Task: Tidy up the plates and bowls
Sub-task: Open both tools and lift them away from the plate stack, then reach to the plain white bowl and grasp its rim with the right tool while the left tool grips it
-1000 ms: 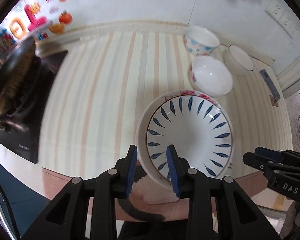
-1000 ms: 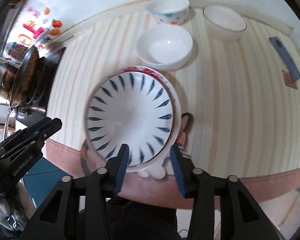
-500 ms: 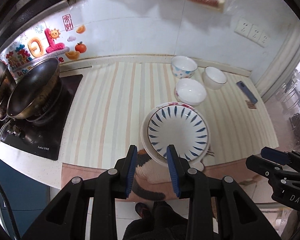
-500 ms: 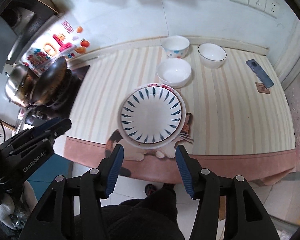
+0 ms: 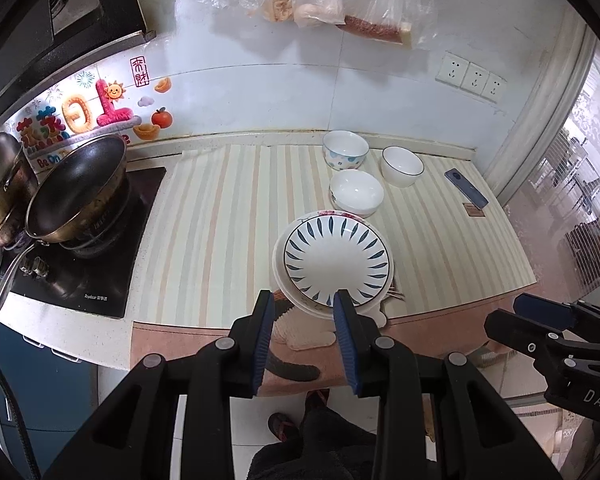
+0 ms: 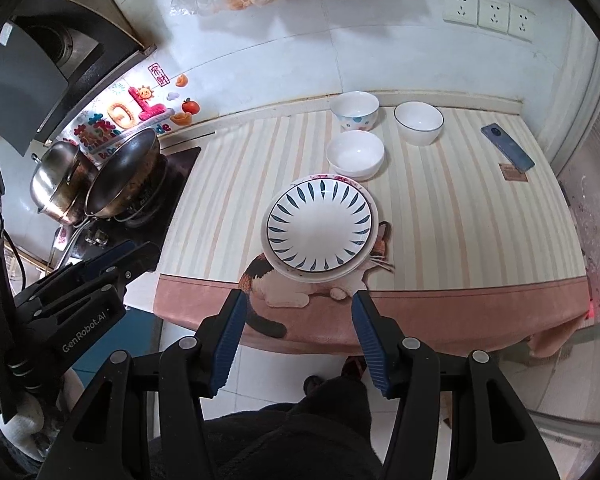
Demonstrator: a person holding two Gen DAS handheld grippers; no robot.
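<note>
- Your left gripper (image 5: 303, 334) has pulled back and up from the counter since a second ago; then its fingertips sat at the near rim of the plates, now they hang off the counter's front edge, jaws partly apart and holding nothing.
- Your right gripper (image 6: 298, 338) has drawn away as well; its jaws are spread wider than a second ago and are empty, with the floor and your dark clothing below them.
- The blue-leaf plate (image 6: 319, 230) has not moved: it lies stacked on a flower-rimmed plate (image 6: 340, 178) near the front of the striped mat (image 6: 460, 216), over the printed cat (image 6: 278, 286).
- Behind the stack, the plain white bowl (image 6: 355, 153) sits just beside the plates, with the spotted bowl (image 6: 354, 110) and the blue-rimmed bowl (image 6: 419, 122) side by side nearer the wall, all where they were.
- With the wider view you now see the wok (image 5: 78, 186) and steel pot (image 5: 4, 188) on the stove at the left, and a phone (image 6: 507, 147) at the mat's far right.
</note>
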